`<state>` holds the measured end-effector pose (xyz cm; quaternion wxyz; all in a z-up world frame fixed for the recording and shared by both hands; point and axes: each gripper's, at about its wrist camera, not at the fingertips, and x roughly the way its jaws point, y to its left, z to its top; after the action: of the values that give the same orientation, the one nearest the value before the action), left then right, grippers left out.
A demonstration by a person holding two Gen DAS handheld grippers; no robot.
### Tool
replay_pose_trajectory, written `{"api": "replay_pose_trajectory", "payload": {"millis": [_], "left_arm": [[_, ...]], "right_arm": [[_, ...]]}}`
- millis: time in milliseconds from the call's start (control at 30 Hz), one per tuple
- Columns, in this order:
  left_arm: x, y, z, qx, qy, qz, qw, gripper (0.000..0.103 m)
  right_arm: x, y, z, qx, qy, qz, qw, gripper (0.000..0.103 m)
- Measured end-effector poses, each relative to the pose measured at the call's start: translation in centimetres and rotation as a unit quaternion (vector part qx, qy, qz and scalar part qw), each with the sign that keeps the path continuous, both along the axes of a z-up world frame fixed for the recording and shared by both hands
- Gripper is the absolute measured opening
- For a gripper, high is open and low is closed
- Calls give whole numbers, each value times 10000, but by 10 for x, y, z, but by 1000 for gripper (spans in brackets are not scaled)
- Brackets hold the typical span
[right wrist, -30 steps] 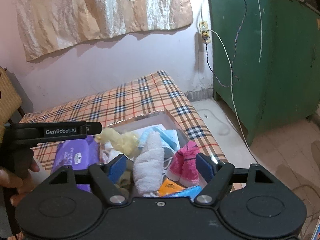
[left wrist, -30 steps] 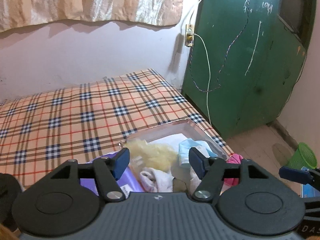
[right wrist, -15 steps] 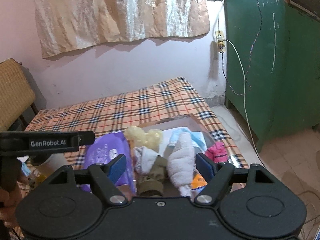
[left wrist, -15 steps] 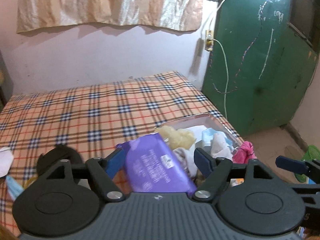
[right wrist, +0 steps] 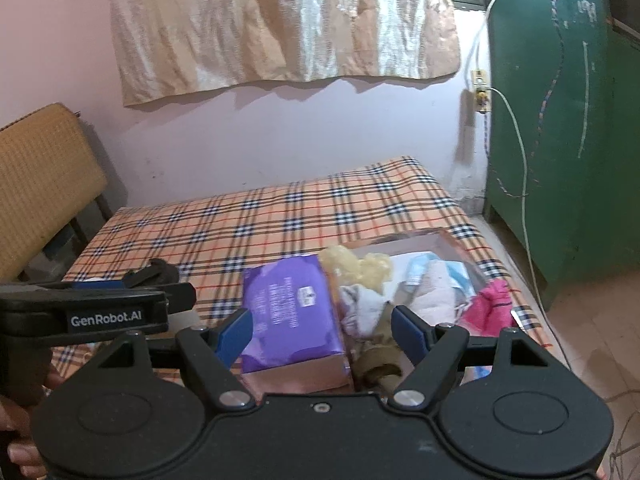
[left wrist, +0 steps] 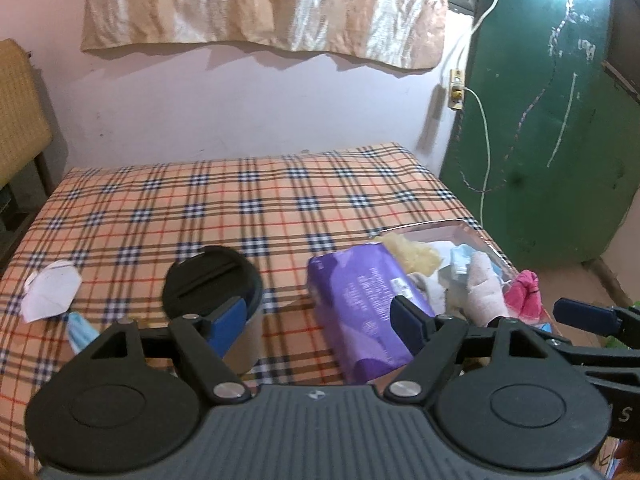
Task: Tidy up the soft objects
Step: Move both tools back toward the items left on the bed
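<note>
Plaid bed (left wrist: 248,208) fills both views; green door (left wrist: 560,120) at right. Clear box (right wrist: 452,244) sits at the bed's near right corner, crammed with soft items: purple pack (right wrist: 288,308), yellow fluff (right wrist: 360,266), white sock (left wrist: 486,292), pink cloth (right wrist: 492,304). Left view only: black-lidded can (left wrist: 212,280), white mask (left wrist: 50,290) and blue mask (left wrist: 80,326) loose on the bed, well apart from the box. Right view only: olive roll (right wrist: 378,360). Left gripper (left wrist: 320,314): jaws opening, nothing gripped, pack lies beyond them. Right gripper (right wrist: 322,330): jaws wide, empty.
</note>
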<state>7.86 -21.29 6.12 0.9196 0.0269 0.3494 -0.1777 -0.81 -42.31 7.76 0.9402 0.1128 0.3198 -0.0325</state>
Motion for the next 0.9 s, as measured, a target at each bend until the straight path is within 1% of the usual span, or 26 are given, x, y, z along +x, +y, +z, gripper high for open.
{"api": "replay_pose_trajectory", "payload": {"millis": [433,900], "left_arm": [[-10,48,-6,-85,95,370,9992,81],[-23,113,-16,-237,241,927,9951,81]], "right_arm": [[4,52,1,-18,43,486,9988,90],[11,116,-5,-82,118,1081,9940,90]]}}
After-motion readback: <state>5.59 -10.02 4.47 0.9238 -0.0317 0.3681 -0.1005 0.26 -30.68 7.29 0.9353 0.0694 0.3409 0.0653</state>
